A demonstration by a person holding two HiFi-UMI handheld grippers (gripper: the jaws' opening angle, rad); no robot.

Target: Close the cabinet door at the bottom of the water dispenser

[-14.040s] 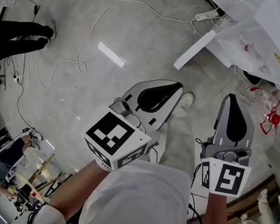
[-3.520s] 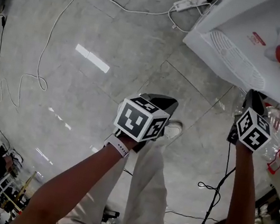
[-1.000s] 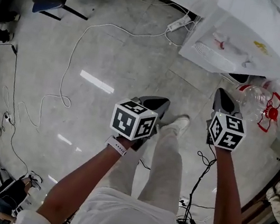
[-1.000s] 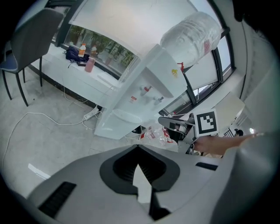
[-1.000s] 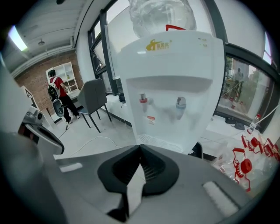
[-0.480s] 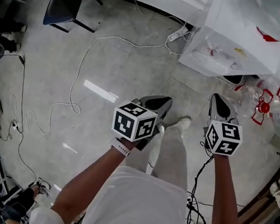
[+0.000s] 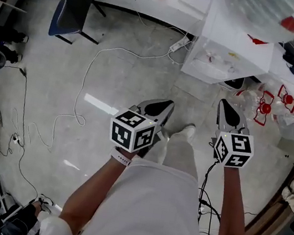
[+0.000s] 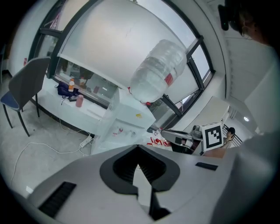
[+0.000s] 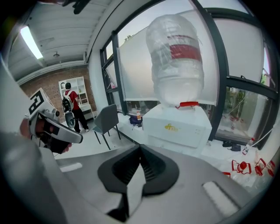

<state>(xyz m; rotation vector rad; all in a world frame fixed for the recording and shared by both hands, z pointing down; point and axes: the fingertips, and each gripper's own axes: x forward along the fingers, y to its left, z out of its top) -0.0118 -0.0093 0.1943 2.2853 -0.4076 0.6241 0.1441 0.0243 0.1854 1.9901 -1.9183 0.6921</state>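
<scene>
Apparently the job is finished or close to it, though you cannot confirm that from where you stand. The water dispenser [image 7: 229, 50] sits ahead of you with its big bottle [image 7: 262, 8] on top. You look down on it so steeply that the cabinet door at its bottom is out of sight. What you can see is that no door leaf swings out from the foot of the dispenser over the floor [image 7: 116, 69]. That suggests the door is closed, but it is a judgement and not something seen. Your left tool [image 7: 163, 104] and right tool [image 7: 225, 105] both hang in front of the dispenser, well apart from it and touching nothing. In the left gripper view the left tool's jaws are pressed together with nothing between them, and the dispenser [image 8: 127, 120] stands beyond them. In the right gripper view the right tool's jaws are likewise pressed together and empty, pointing at the upper body of the dispenser [image 9: 175, 127]. A power strip [image 7: 177, 45] lies just beside the dispenser's base, and empty bottles [image 7: 267, 104] are piled on its other side. If anything is left to do, it is only to glance at the lower front and check that the door sits flush.
</scene>
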